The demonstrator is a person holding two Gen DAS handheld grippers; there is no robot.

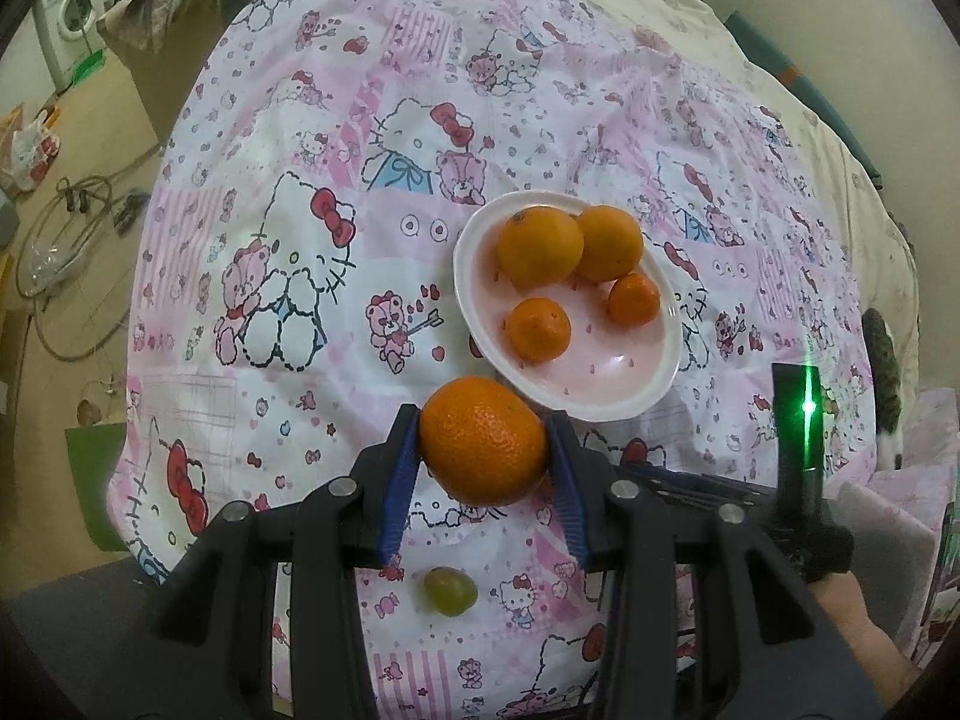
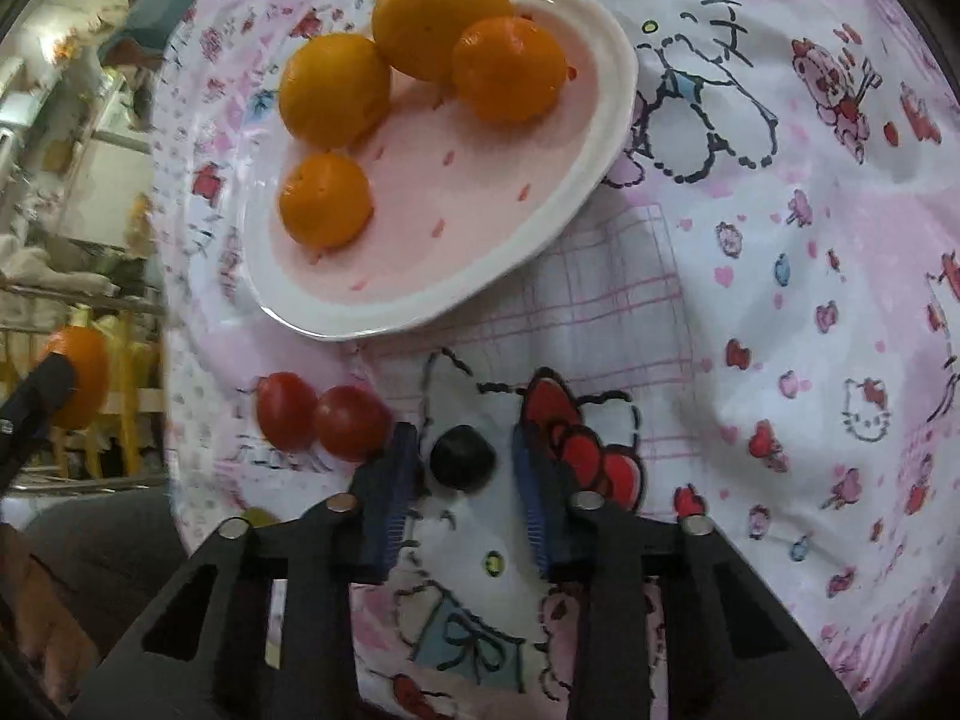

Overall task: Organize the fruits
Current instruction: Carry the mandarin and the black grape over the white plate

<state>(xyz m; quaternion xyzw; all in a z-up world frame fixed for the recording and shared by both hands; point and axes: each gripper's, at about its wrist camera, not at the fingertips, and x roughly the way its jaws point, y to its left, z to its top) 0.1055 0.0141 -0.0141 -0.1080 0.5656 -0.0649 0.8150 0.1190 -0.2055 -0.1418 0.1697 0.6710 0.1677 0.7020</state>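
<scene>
An orange [image 1: 483, 441] sits clamped between the blue pads of the left gripper [image 1: 485, 444], both pads pressing its sides, held above a pink cartoon-cat cloth [image 1: 288, 138] just short of the near rim of a white oval plate [image 1: 624, 405]. The plate, pale pink inside, carries four fruits: two large oranges [image 1: 540, 246] touching each other at its far end and two small mandarins [image 1: 538, 329] nearer the middle, apart from one another. A green grape [image 1: 450, 590] lies on the cloth below the left gripper, toward the near edge.

In the right wrist view, the right gripper [image 2: 462, 459] points down at the cloth with a small dark round fruit [image 2: 463, 457] between its fingers. The jaws stand narrow around it, with a sliver of cloth showing on each side, so the pads do not visibly press on it. Two red cherry tomatoes [image 2: 324, 427] lie touching each other just beside the gripper's left finger, between it and the plate's near rim.

Beyond the cloth's left edge in the left wrist view are a bare floor with loose cables [image 1: 72, 240] and a white washing machine [image 1: 75, 18] in the far corner.
</scene>
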